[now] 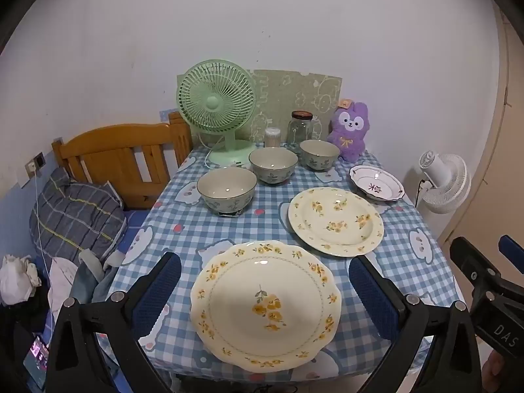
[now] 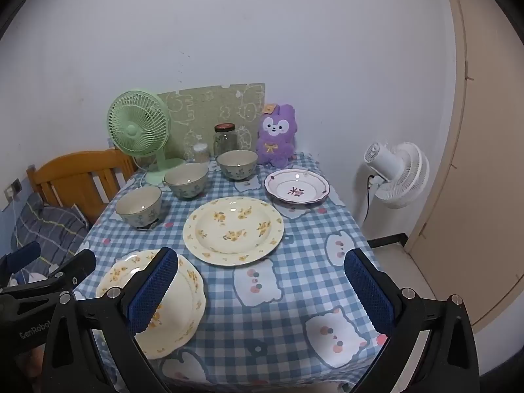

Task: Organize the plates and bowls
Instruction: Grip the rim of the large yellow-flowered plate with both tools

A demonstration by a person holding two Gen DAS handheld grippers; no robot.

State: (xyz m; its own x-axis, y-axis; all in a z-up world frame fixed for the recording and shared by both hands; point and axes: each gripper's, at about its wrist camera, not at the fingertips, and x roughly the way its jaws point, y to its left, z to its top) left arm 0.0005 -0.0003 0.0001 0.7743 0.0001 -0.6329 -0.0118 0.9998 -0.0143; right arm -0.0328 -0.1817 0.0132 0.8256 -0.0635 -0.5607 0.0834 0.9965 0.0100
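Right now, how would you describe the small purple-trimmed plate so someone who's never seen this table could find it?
Start at the blue-and-white checked tablecloth and go to its far right corner, where the purple plush rabbit sits. Just in front of the rabbit lies the small white scalloped plate. Unlike the two larger cream plates with yellow flowers, it has a purple rim line and one dark pink flower at its centre.

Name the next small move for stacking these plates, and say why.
Probably lower the left gripper onto the near rim of the scalloped yellow-flower plate. That plate lies right between its open fingers, closest of the three plates, and nothing is held yet. The round yellow-flower plate just behind looks like a fair place to stack it.
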